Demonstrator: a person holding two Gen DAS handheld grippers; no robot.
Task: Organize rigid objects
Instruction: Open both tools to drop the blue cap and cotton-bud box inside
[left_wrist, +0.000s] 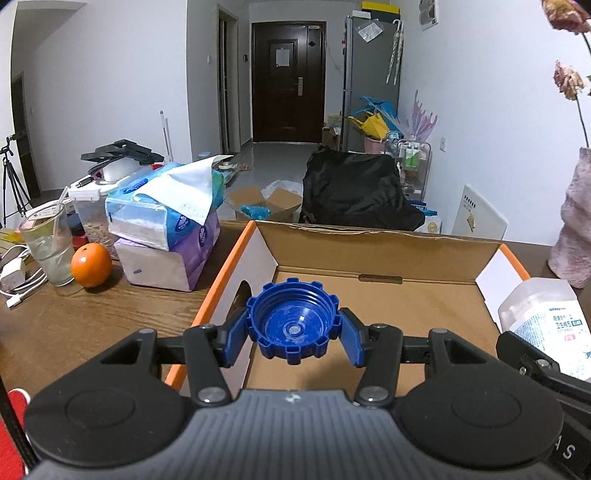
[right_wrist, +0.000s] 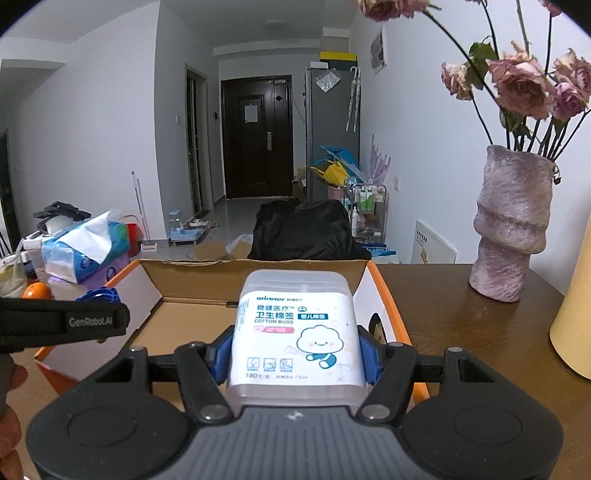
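The left gripper (left_wrist: 293, 334) is clamped on a blue screw cap (left_wrist: 293, 320), its blue pads (left_wrist: 234, 338) pressing the ribbed rim from both sides; the cap's hollow inside faces the camera, scuffed with pale marks, and it hangs above the near left part of an open cardboard box (left_wrist: 380, 245). The box has an orange outer edge, white side flaps and a bare brown floor, and it stands on a dark wooden table (left_wrist: 92, 317). The right gripper (right_wrist: 293, 356) is clamped on a clear plastic box of cotton buds (right_wrist: 295, 328), held upright between its pads, with a white label showing blue lettering and a small cloud figure; it sits over the right half of the cardboard box, near the right flap. In the left wrist view the same cotton bud box shows at the right edge, just beside the box's right wall. Left of the cardboard box lie stacked tissue packs (left_wrist: 166, 229), blue on top of purple, with an orange (left_wrist: 91, 264) and a glass with a straw (left_wrist: 48, 247) beside them, and a white charger with cable (left_wrist: 14, 277) at the table's edge. To the right of the cardboard box stands a rough pink vase (right_wrist: 511, 225) holding dried roses (right_wrist: 524, 85). Beyond the table, a black bag (left_wrist: 354, 188) rests on the floor and a dark door (left_wrist: 288, 81) closes the far hallway.
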